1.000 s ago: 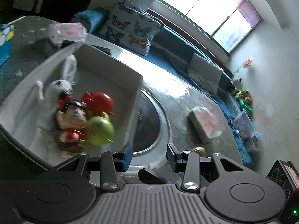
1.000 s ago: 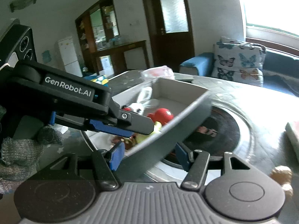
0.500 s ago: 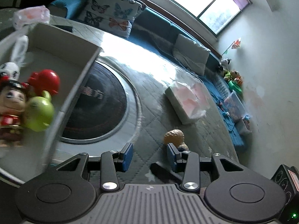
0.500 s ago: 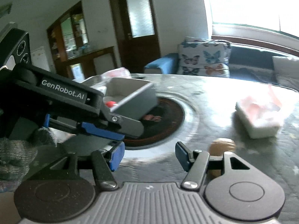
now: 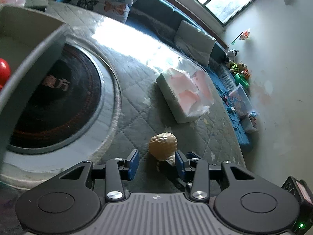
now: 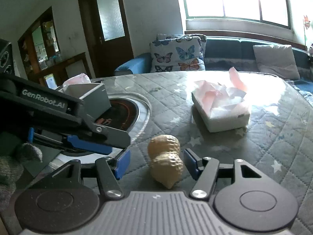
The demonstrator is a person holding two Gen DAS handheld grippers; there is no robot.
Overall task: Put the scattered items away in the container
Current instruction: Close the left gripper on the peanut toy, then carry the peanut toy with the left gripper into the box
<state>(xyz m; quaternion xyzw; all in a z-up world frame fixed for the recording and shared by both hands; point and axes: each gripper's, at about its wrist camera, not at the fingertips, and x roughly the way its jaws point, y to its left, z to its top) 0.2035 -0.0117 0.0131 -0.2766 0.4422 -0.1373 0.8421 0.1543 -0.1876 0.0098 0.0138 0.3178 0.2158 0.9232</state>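
Since a moment ago both of my hands have swung away from the grey box (image 5: 29, 45) and down toward a tan peanut-shaped toy (image 6: 166, 162) lying on the quilted table cover (image 6: 264, 137). The box, which then filled both views, now sits at the left edge; in the left view a red toy (image 5: 4, 70) peeks over its wall.

My right gripper (image 6: 156, 161) points down at the peanut toy. Its blue pads stand apart on either side, with a visible gap each way, so nothing is clamped yet. The toy lies lengthwise toward me, its narrow tip nearest the camera, which lets the pads straddle its waist.

My left gripper (image 5: 156, 161) is also apart and holds nothing. In its own view the toy (image 5: 163, 146) sits just ahead of the pads, close against the right-hand one; I cannot tell whether they touch. In the right view my left gripper (image 6: 82, 135) reaches in from the left, above the round dark hotplate (image 6: 119, 115) set into the table.

A tissue box (image 6: 221, 109) with pink tissue spilling out stands well beyond the toy, clear of both grippers. A butterfly cushion (image 6: 176, 56) rests on the blue sofa behind the table.

I judge the toy to be the last loose item, about to be gripped.
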